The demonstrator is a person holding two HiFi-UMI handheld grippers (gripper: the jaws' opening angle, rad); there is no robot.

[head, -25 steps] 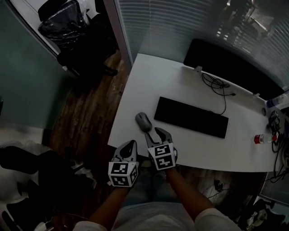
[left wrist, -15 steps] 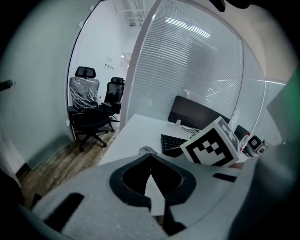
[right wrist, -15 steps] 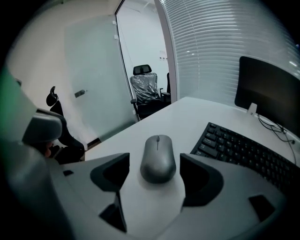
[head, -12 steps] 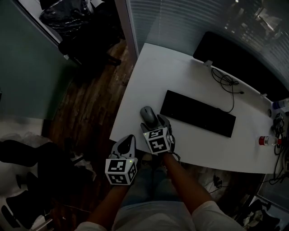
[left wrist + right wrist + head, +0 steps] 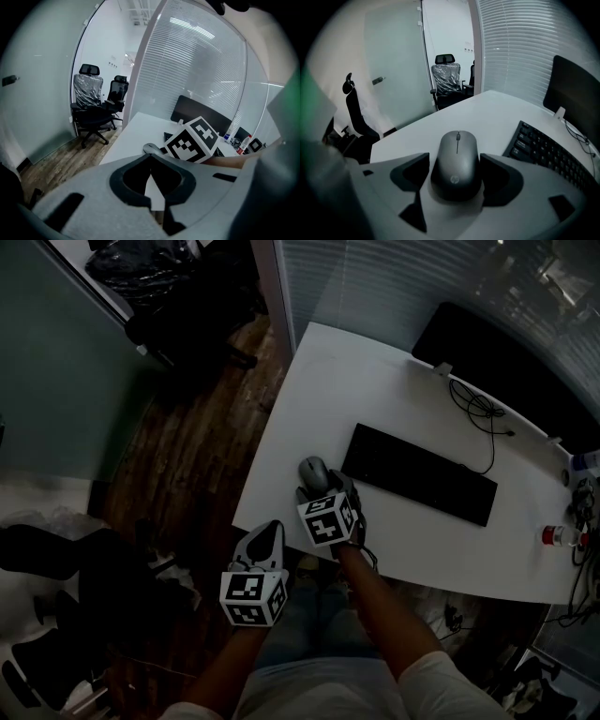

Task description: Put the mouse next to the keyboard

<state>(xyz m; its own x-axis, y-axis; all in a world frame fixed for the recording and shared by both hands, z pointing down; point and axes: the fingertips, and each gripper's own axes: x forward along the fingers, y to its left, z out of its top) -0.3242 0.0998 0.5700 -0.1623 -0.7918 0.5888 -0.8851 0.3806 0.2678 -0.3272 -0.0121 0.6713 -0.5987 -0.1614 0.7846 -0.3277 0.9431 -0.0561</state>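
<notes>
A grey mouse (image 5: pixel 314 470) lies on the white desk (image 5: pixel 309 381), just left of the near-left corner of a black keyboard (image 5: pixel 422 474). My right gripper (image 5: pixel 326 489) reaches over the mouse from the desk's front edge. In the right gripper view the mouse (image 5: pixel 456 157) sits between the spread jaws of that gripper (image 5: pixel 456 172), with a gap showing on the left side; the keyboard (image 5: pixel 548 152) runs off to the right. My left gripper (image 5: pixel 267 532) hangs off the desk near the front-left edge, its jaws (image 5: pixel 152 187) together and empty.
A black cable (image 5: pixel 478 413) loops behind the keyboard, before a dark panel (image 5: pixel 506 352) at the far edge. A red-capped bottle (image 5: pixel 558 535) lies at the far right. Black office chairs (image 5: pixel 91 110) stand on the wooden floor left of the desk.
My right gripper has moved forward from behind the mouse until its jaws, now spread wider, lie on either side of it. The left gripper has stayed low off the desk.
</notes>
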